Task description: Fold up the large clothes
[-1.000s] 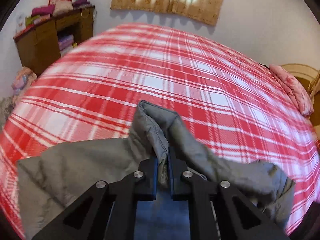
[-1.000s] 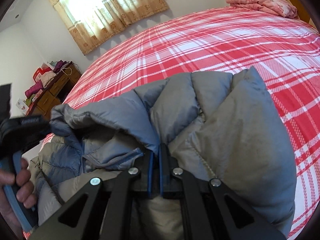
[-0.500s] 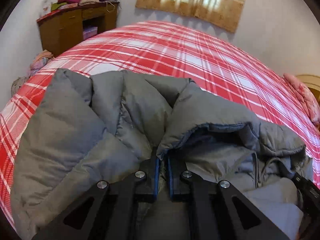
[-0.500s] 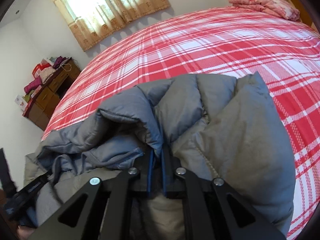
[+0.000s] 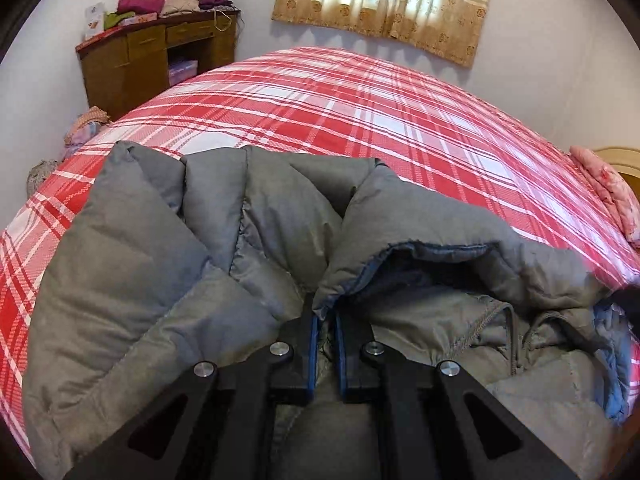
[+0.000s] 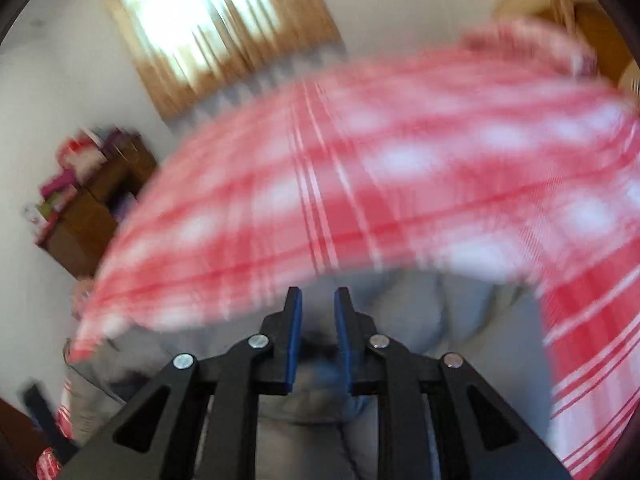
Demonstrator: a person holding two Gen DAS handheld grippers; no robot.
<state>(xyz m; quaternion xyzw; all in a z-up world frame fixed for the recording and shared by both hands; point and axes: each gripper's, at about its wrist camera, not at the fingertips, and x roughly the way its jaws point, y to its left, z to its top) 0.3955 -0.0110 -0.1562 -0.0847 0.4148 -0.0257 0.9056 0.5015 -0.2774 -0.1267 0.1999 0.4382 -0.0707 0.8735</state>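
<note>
A grey puffer jacket (image 5: 160,260) lies bunched on the red plaid bed (image 5: 360,120). In the left wrist view my left gripper (image 5: 325,316) is shut on a fold of the jacket near its collar, with padded fabric bulging over both fingers. In the right wrist view, which is motion-blurred, my right gripper (image 6: 317,300) is open with a gap between its blue pads and nothing between them. It sits above the jacket (image 6: 420,320), which lies below and ahead of the fingers.
A wooden desk (image 5: 140,60) piled with folded clothes stands at the far left by the wall. A curtained window (image 5: 384,0) is behind the bed. A pink pillow (image 5: 612,192) lies at the bed's right end. The bedspread stretches beyond the jacket.
My right gripper has let go of the jacket, opened and pulled back quickly, so its view is blurred. My left gripper keeps its hold with the jacket spread wider over it.
</note>
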